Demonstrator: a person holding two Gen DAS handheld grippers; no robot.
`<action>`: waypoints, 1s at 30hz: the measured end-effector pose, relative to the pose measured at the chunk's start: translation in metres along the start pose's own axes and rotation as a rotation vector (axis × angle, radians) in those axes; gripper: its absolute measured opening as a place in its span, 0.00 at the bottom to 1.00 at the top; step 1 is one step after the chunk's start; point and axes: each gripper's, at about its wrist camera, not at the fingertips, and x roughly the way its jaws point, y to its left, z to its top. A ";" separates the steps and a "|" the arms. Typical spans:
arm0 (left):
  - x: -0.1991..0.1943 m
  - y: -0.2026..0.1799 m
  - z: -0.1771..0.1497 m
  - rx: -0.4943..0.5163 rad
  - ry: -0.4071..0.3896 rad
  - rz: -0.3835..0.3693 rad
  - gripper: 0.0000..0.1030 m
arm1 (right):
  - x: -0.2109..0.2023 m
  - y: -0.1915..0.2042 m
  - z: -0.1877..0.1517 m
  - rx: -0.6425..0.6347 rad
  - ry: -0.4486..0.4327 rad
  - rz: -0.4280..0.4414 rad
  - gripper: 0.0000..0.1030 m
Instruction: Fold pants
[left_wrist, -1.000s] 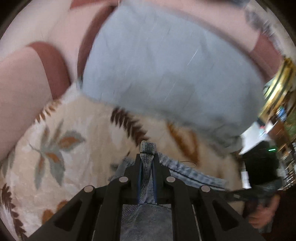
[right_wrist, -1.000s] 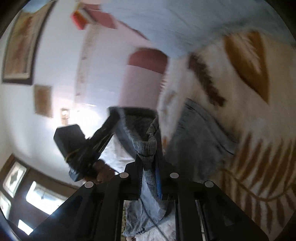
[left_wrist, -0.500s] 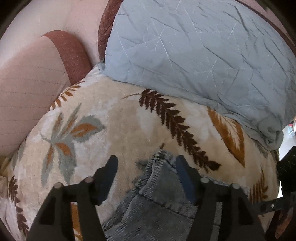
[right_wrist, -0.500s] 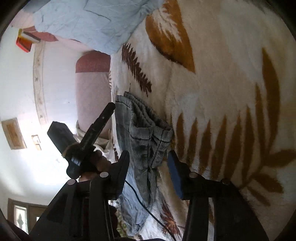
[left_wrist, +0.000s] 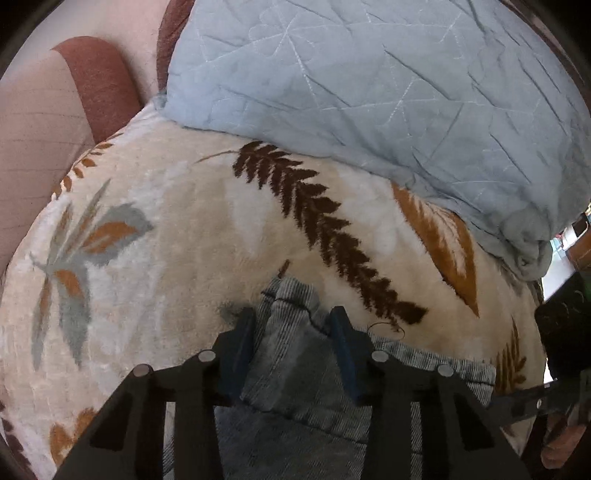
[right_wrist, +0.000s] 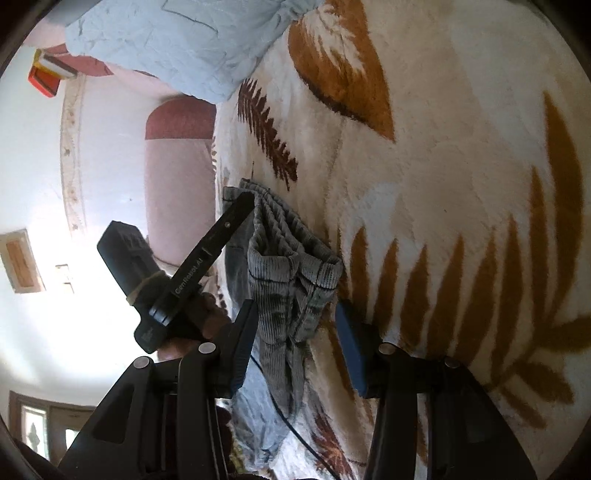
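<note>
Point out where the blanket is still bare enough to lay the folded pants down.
Bare blanket lies left of the pants, out to the pink headboard, and ahead up to the blue pillow. In the right wrist view it is bare right of the pants too. Crowded: around the pants, where both grippers sit.

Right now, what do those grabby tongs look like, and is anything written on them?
Both are black plastic tongs with angular arms, small round silver bolts and dark blue pads on the inner faces of the fingers. You can see this on the left tongs and the right tongs. In the right wrist view, the left tongs' long black finger carries white lettering that looks like "GenRobot.AI", above a boxy black handle.
</note>
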 end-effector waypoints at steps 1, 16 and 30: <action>0.000 0.000 0.000 -0.004 -0.001 -0.012 0.37 | 0.000 -0.001 0.000 0.010 0.003 0.016 0.41; -0.003 0.004 0.003 -0.068 -0.002 -0.049 0.27 | 0.008 0.013 0.005 -0.033 -0.013 -0.008 0.50; 0.000 0.009 0.003 -0.115 -0.026 -0.062 0.29 | 0.019 0.024 -0.001 -0.106 -0.051 -0.084 0.44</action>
